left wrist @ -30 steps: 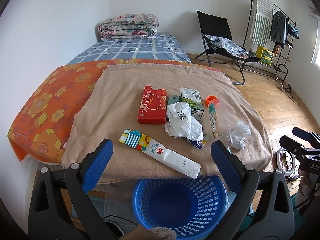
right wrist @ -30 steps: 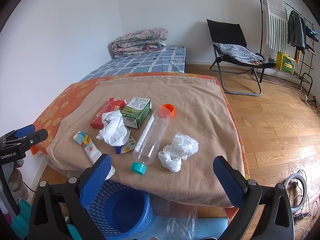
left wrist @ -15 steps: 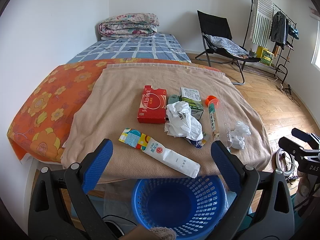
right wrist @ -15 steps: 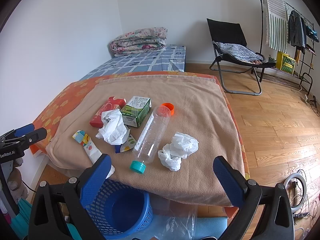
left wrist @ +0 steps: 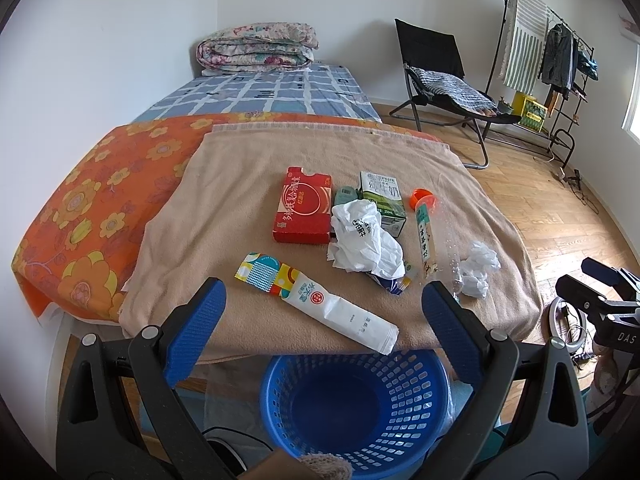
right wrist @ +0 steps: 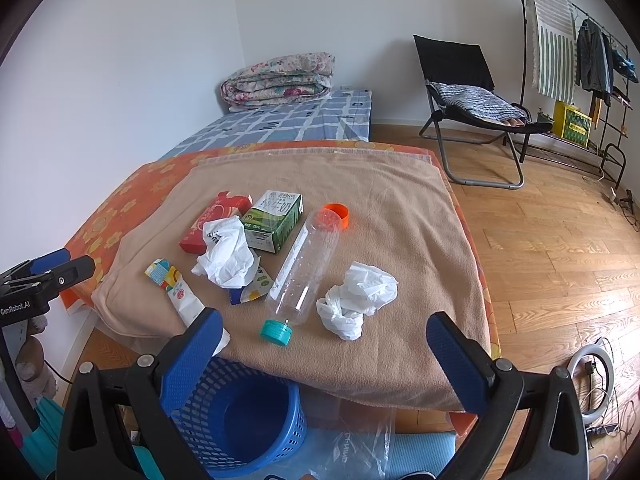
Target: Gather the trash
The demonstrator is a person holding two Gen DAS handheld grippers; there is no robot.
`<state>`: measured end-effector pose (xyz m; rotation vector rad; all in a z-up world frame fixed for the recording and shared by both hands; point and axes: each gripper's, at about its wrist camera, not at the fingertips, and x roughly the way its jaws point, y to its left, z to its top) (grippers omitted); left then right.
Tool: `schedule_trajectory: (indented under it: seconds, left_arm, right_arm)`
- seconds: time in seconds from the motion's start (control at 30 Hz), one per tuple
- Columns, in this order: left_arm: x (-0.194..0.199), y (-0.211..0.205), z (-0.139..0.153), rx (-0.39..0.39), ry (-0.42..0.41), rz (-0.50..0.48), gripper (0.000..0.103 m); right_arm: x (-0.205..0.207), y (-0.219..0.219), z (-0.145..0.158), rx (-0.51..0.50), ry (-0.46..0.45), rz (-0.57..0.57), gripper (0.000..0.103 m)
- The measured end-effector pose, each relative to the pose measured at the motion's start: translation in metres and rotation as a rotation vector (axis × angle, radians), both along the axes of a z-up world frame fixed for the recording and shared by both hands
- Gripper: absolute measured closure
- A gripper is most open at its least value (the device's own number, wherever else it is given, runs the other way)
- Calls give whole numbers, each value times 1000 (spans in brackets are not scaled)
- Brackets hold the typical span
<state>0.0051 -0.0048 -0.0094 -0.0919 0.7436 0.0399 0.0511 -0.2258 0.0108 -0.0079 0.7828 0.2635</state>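
Observation:
Trash lies on a tan blanket [left wrist: 248, 184] on the bed: a red box [left wrist: 303, 211], a green milk carton [left wrist: 383, 200], a crumpled white bag [left wrist: 364, 242], a long white wrapper [left wrist: 316, 298], a clear bottle [right wrist: 302, 266] with a teal cap, and a crumpled tissue [right wrist: 356, 300]. An empty blue basket [left wrist: 354, 404] stands on the floor below the blanket's near edge. My left gripper [left wrist: 324, 332] is open and empty over the basket. My right gripper [right wrist: 324, 356] is open and empty, just short of the bottle and tissue.
An orange floral sheet [left wrist: 88, 208] covers the bed's left side. A folded quilt [left wrist: 256, 46] lies at the far end. A black chair [right wrist: 468, 96] and a clothes rack [right wrist: 580, 60] stand at the right on the wooden floor. A ring light [right wrist: 590, 384] lies nearby.
Both views have shifted only slightly. The trash, the basket and both open grippers stand as before.

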Motion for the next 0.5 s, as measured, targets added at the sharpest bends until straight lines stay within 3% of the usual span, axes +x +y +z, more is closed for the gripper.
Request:
schedule_trajectory:
  seconds: [0.5]
  left_arm:
    - [0, -7, -9, -5, 6, 1, 3]
  right_arm:
    - [-1, -1, -2, 1, 2, 1, 0]
